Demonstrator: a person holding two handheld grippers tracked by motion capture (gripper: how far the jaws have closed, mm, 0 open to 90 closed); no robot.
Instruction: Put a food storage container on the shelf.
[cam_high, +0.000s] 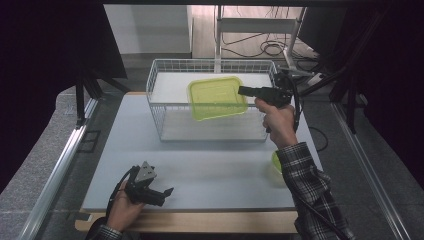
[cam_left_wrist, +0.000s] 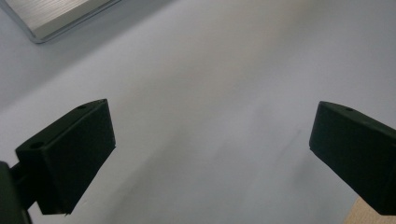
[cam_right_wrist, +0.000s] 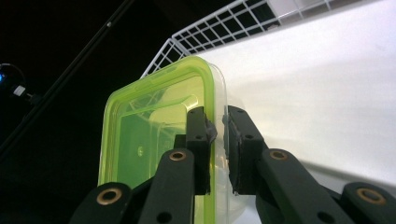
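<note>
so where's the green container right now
In the high view the green container is held over the wire basket by the right gripper, clamped on its right rim, at the table's far side.

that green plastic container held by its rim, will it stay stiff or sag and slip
The green container looks like thin rigid plastic and appears empty, so it is probably light and holds its shape. The right gripper pinches just one wall at the rim, so it may swing or tilt. The smooth, glossy wall could slip if jolted over the wire basket.
</note>
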